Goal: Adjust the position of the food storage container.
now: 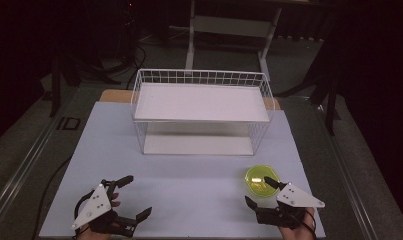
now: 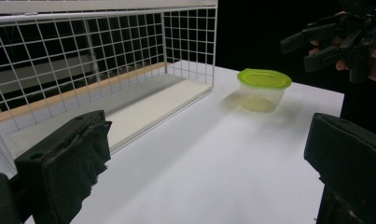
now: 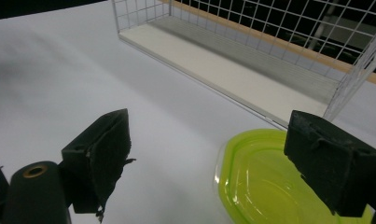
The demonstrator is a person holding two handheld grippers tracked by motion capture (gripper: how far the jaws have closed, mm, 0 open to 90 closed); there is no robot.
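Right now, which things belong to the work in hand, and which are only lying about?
In the work:
- green-lidded container
- right gripper, jaws open beside it
- white wire shelf, probably

Lying about:
- left gripper, jaws open
- desk frame behind

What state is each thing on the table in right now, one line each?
Left gripper: open, holding nothing.
Right gripper: open, beside the container, not gripping.
Green-lidded container: upright, lid on, on the table.
Wire shelf rack: upright, both shelves bare.

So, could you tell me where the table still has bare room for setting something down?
The table is bare between the left gripper and the green-lidded container, up to the wire rack. It is crowded only where the right gripper meets the container.
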